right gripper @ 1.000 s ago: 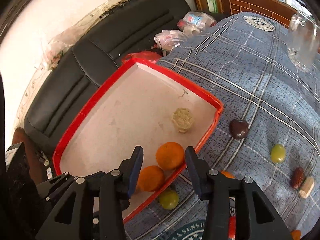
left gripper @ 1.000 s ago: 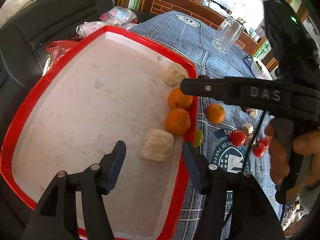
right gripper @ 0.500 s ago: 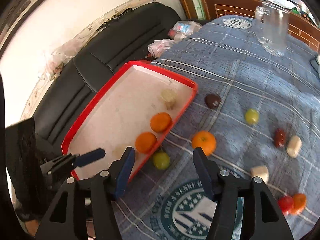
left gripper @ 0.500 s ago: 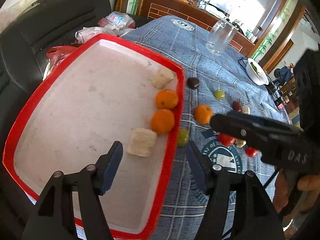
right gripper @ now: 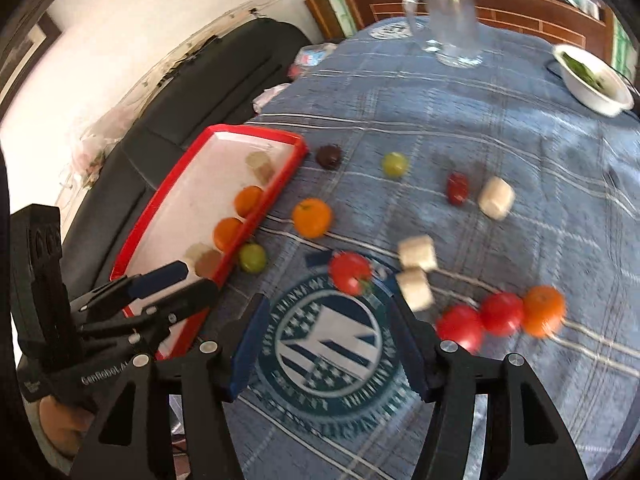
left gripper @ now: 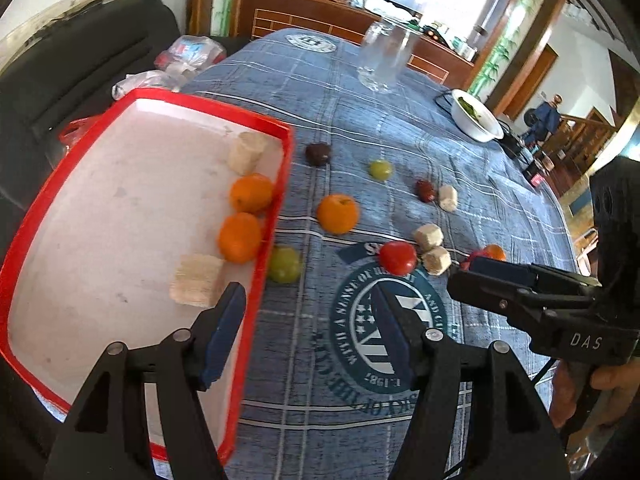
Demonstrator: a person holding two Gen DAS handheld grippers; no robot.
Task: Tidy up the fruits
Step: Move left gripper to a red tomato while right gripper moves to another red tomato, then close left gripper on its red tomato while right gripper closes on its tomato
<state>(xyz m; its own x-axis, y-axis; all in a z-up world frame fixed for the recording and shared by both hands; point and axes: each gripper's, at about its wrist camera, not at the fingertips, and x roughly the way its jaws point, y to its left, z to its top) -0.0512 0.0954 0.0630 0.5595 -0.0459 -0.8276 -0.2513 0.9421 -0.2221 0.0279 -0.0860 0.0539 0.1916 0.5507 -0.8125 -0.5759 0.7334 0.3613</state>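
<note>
Right wrist: four oranges (right gripper: pixel 311 217), perhaps three tomatoes (right gripper: pixel 350 273)

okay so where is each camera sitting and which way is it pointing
Left wrist: rides the left claw, looking across the red tray edge and blue tablecloth; the right claw shows beside it.
Right wrist: rides the right claw, over the tablecloth emblem; left claw visible.
Shared: tray, the loose orange, glass pitcher.
</note>
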